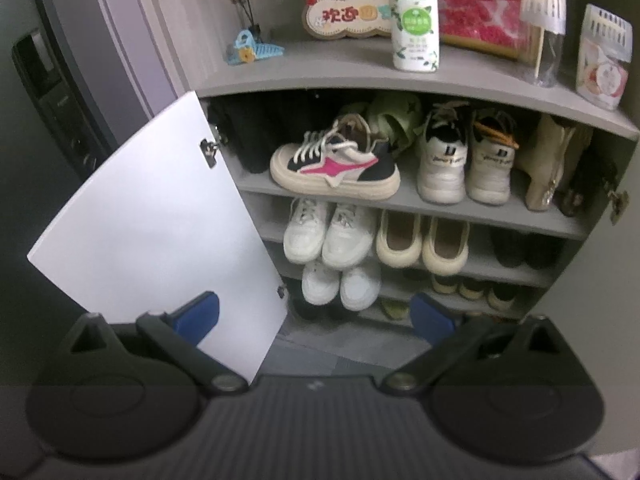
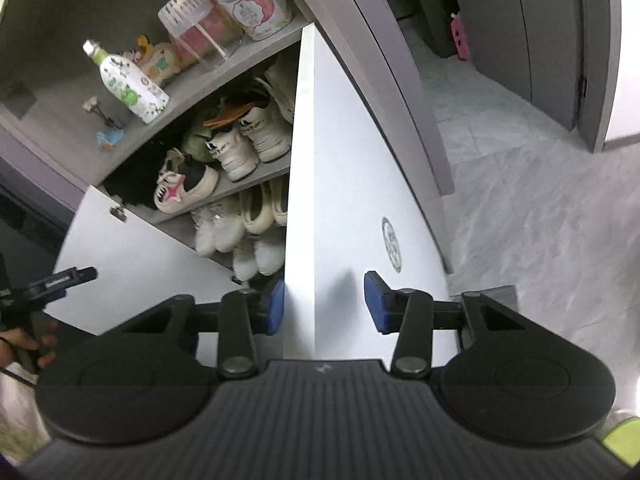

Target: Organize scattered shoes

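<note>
So the shoe cabinet [image 1: 400,80] is wide open and mostly tidy. Going left to right on the top shoe shelf in the left wrist view: a dark patch at the far left I can't make out, then the odd one out, a cream chunky sneaker with a pink star [image 1: 334,166] lying sideways across the shelf, its sole hanging a bit over the front edge. Behind it is something pale green [image 1: 394,118], then a white sneaker pair [image 1: 464,160] standing heel-out, then beige boots [image 1: 550,160] at the right end. One shelf down: white trainers [image 1: 330,234], cream slip-ons [image 1: 422,242], dark shoes [image 1: 520,246]. Lower shelves hold more pairs, partly hidden.

The left gripper [image 1: 316,312] sits at the bottom of the frame, blue pads spread wide with nothing between them, and the white left door [image 1: 152,232] is swung out on the left.

The grey top ledge has a small flower ornament [image 1: 250,40], a cartoon welcome sign [image 1: 348,8], a white bottle [image 1: 414,20] and two vented jars.

In the right wrist view the right gripper [image 2: 324,304] straddles the edge of the white right door [image 2: 360,200]. The left pad looks to be up against it, the right pad stands clear of it, so it isn't clamped. Marble-look floor [image 2: 540,200] fills the right side.
</note>
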{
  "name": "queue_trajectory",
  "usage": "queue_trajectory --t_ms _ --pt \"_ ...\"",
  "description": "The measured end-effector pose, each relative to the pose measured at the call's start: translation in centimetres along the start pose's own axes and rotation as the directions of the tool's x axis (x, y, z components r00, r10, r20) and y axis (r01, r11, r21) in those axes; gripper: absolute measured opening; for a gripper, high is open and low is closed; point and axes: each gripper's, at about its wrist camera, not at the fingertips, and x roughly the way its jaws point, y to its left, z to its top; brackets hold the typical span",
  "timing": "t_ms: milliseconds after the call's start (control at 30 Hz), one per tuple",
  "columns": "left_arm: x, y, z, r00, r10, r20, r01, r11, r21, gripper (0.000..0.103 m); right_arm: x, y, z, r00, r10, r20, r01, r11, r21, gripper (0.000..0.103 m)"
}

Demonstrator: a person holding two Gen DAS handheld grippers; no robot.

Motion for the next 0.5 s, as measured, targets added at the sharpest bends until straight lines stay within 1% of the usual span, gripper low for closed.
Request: queue_trajectory --t_ms 100,267,400,500 --pt "-0.2 -1.3 0.4 1.0 -0.013 0.009 0.012 1.0 0.027 0.103 0.0 0.0 -0.5 1.0 0.019 -0.013 -0.019 1.0 -0.002 0.038" --pt "-0.6 -2.4 0.6 0.999 -0.034 0.025 0.032 0.997 0.077 0.103 0.0 -0.1 -0.5 0.998 0.056 -0.027 -0.056 0.998 -0.012 0.039" --pt "-0.5 -2.0 0.8 0.999 -0.04 0.037 0.036 0.995 0.095 0.103 0.3 -0.1 -0.4 0.995 0.095 -0.043 -0.095 0.995 0.013 0.04" --pt "-0.6 -1.2 0.6 0.999 -0.037 0.038 0.033 0.995 0.097 0.103 0.8 0.7 -0.3 0.993 0.098 -0.064 -0.097 0.995 0.016 0.04"
